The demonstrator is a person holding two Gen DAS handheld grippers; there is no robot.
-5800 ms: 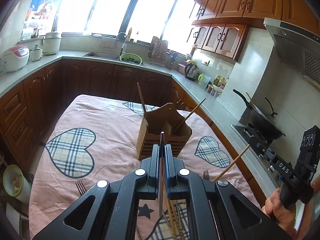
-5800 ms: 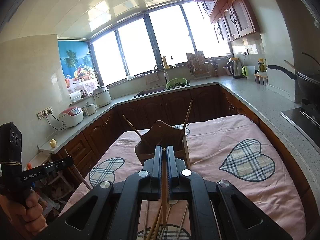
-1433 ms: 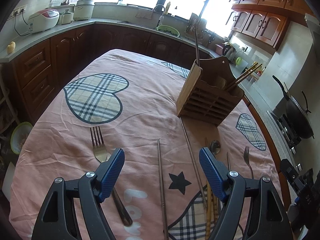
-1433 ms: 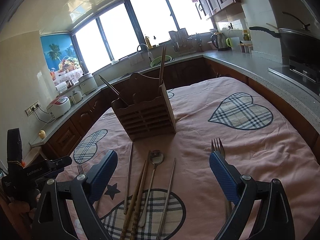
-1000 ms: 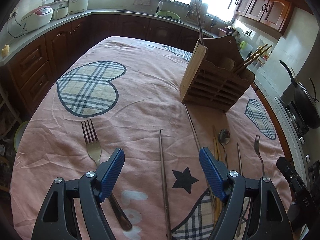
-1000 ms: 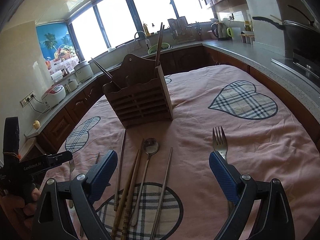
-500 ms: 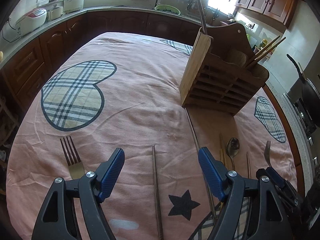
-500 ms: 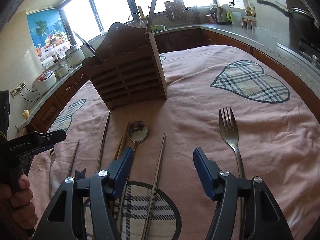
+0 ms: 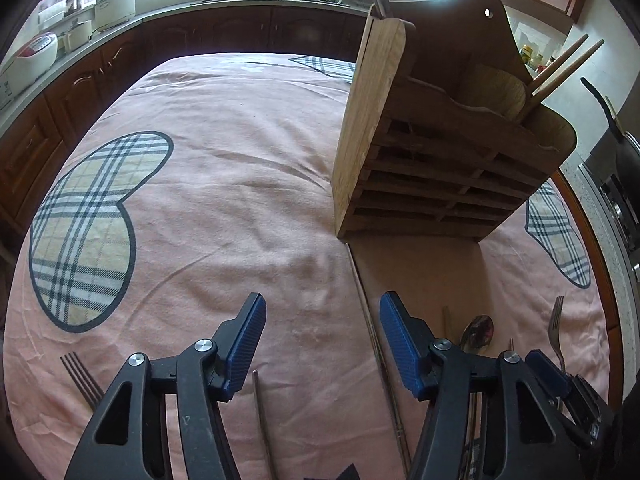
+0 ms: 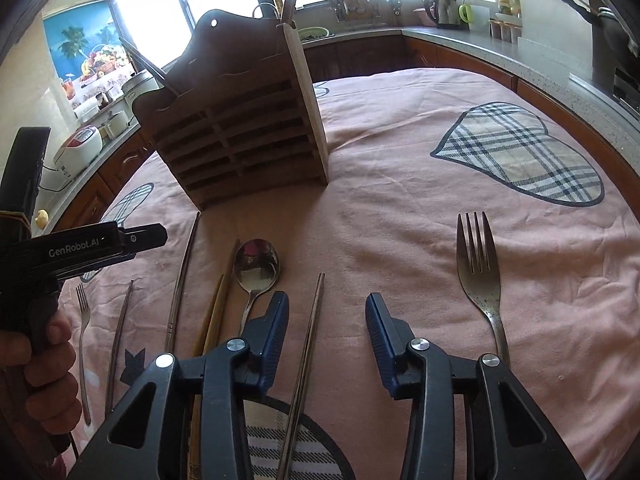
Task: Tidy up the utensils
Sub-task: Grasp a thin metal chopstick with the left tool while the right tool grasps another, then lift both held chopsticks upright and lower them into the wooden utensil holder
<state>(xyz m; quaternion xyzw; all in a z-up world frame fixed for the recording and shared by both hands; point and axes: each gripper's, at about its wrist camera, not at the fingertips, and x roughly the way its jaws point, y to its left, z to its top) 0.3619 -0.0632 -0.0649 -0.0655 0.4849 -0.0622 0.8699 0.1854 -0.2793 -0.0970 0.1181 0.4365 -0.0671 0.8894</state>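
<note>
Two hand-held grippers work over a worktop [image 10: 400,184] draped in a pink cloth printed with plaid hearts, in a kitchen of dark wood cabinets, a grey counter under bright windows and a wok at the 2 o'clock edge of the right wrist view. A wooden utensil holder [image 10: 240,132] stands upright at 12 o'clock of the loose cutlery, with chopsticks leaning out of its top compartments. In the right wrist view the right hand-held gripper [image 10: 326,330] has its blue jaws half spread and closing, a dark chopstick [image 10: 310,344] lying between them untouched by either pad; its long axis runs 12 to 6 o'clock, tip toward the holder. At its 9 o'clock lie a spoon [image 10: 256,266], bowl toward the holder, a pair of wooden chopsticks [image 10: 218,312] and a long metal chopstick [image 10: 182,276], all roughly parallel. A fork [image 10: 478,268] lies at 3 o'clock, tines toward 12. The left hand-held gripper [image 9: 320,340] is also half spread and closing, with only bare cloth between its jaws; a thin dark chopstick [image 9: 262,420] lies just inside its left pad. A second fork [image 9: 80,376] lies at 8 o'clock.
</note>
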